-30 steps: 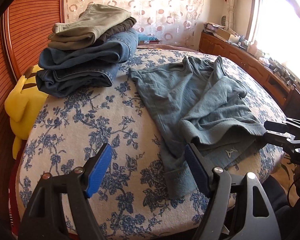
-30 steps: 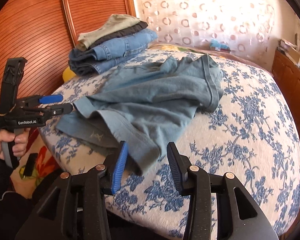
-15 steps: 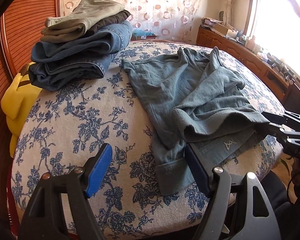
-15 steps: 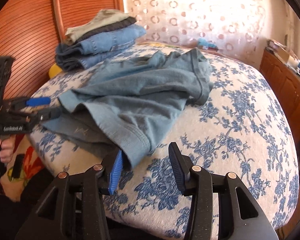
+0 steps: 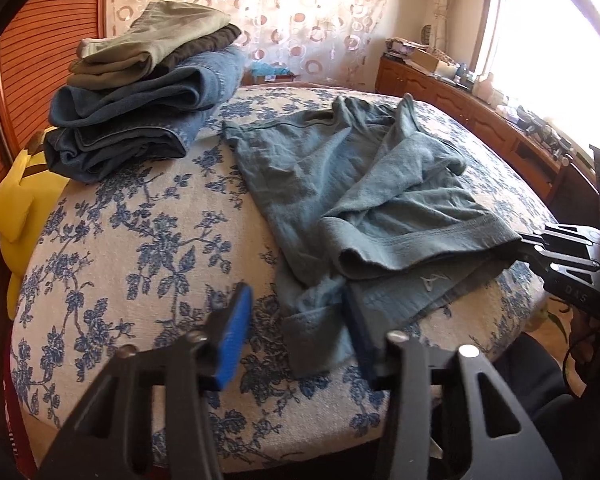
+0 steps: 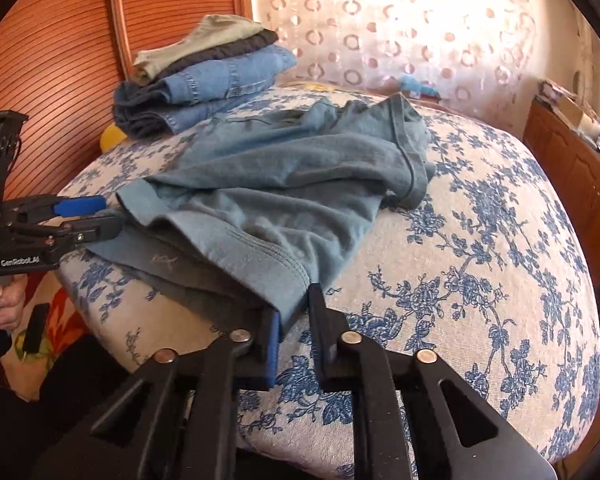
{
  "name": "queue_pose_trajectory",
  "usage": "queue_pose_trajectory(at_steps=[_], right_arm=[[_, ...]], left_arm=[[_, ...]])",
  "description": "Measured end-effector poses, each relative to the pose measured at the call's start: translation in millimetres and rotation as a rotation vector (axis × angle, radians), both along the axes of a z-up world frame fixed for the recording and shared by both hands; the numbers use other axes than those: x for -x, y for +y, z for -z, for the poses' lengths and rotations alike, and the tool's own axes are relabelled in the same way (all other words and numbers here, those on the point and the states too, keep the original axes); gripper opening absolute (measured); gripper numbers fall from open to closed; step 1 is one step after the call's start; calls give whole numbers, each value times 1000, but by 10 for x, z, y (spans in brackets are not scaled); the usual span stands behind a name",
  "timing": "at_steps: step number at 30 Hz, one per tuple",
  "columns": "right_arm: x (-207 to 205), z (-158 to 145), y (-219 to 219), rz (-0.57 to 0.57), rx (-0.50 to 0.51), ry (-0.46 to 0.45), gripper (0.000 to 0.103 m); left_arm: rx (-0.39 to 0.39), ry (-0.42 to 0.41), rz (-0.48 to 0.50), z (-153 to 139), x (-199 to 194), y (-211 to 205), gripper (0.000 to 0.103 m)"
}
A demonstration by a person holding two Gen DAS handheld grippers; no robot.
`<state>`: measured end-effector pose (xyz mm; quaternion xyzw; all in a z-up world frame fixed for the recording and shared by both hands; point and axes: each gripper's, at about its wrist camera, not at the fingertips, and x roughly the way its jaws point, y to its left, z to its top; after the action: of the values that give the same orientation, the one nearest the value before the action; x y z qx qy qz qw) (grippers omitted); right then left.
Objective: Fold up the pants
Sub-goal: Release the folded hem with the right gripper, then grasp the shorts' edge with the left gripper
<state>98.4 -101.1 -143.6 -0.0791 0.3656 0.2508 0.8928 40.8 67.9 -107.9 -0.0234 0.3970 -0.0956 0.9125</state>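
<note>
Crumpled grey-blue pants (image 5: 340, 184) lie across the floral bedspread (image 5: 140, 248). My left gripper (image 5: 298, 336) hovers over the near cuff (image 5: 316, 336). Its jaws are closing with the cuff between them, and the blue pad (image 5: 234, 340) still stands clear of the cloth. In the right wrist view the pants (image 6: 284, 168) run toward me. My right gripper (image 6: 296, 328) is shut on the hem (image 6: 290, 300) of the upper leg at the bed's near edge. Each gripper also shows in the other's view: the left gripper (image 6: 80, 216) at the left side, the right gripper (image 5: 540, 248) at the right side.
A stack of folded jeans and trousers (image 5: 140, 112) sits at the back left of the bed. A yellow plush toy (image 5: 16, 208) is wedged beside the wooden headboard (image 6: 60, 60). A wooden cabinet (image 5: 480, 120) runs along the window wall on the right.
The right jaws have closed onto the pants hem. The left jaws have narrowed around the cuff. Both hands have stayed in much the same place.
</note>
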Motion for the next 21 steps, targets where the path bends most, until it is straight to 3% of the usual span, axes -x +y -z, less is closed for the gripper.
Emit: queue_pose_trajectory(at_steps=[6, 15, 21], right_arm=[[55, -81, -100, 5, -19, -17, 2], [198, -239, -449, 52, -38, -33, 2], [216, -166, -586, 57, -70, 22, 5]], left_arm=[[24, 5, 43, -40, 33, -99, 10], [75, 18, 121, -161, 183, -322, 9], [70, 11, 88, -195, 158, -319, 14]])
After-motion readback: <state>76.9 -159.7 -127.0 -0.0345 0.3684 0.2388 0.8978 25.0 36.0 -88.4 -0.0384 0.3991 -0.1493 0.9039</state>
